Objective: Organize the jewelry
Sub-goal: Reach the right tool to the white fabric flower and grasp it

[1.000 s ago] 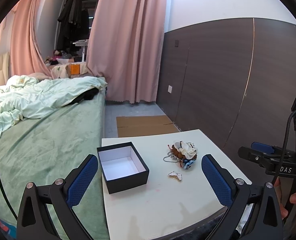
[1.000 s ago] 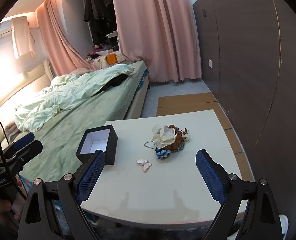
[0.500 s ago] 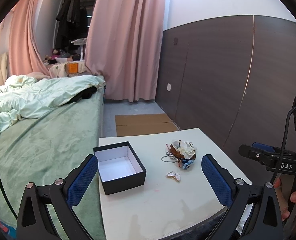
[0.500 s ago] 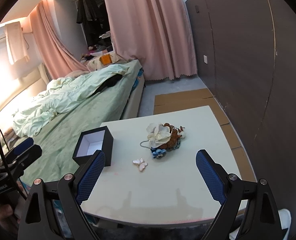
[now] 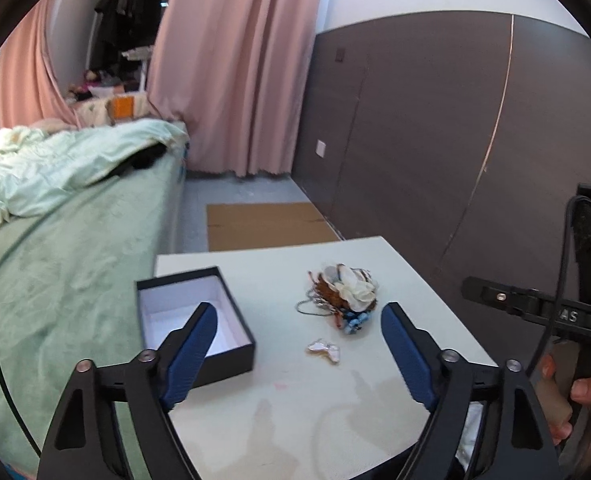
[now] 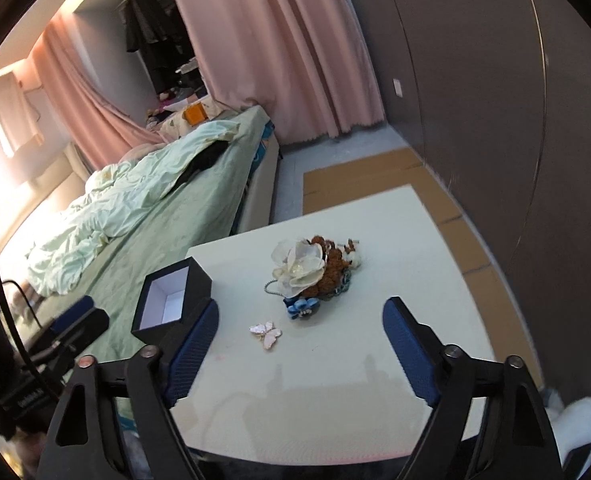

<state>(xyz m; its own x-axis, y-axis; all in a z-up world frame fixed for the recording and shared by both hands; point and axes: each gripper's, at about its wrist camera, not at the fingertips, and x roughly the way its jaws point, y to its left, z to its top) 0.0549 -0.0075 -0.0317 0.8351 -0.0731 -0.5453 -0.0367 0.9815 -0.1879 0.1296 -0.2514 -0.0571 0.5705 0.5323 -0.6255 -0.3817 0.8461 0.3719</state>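
An open black box [image 5: 193,322] [image 6: 171,302] with a white inside sits at the left edge of a small white table [image 5: 295,420] [image 6: 415,240]. A heap of jewelry [image 5: 341,294] [image 6: 311,270], with a cream flower, brown beads, a chain and a blue flower piece, lies mid-table. A small pink butterfly brooch [image 5: 323,349] [image 6: 266,332] lies alone in front of it. My left gripper [image 5: 297,322] hovers over the near table, jaws closing, nothing between them. My right gripper [image 6: 301,322] hovers likewise, jaws closing on nothing. Each gripper appears at the edge of the other's view.
A bed [image 5: 55,264] with green sheet and rumpled duvet runs along the table's left side. A dark panelled wall [image 5: 435,140] stands to the right. Flat cardboard [image 5: 263,224] lies on the floor beyond the table, pink curtains [image 5: 235,72] behind. A hand [image 5: 567,396] holds the right gripper's handle.
Both grippers have moved forward and down toward the table, so box and jewelry look bigger. Both pairs of jaws have narrowed. The right view has rolled.
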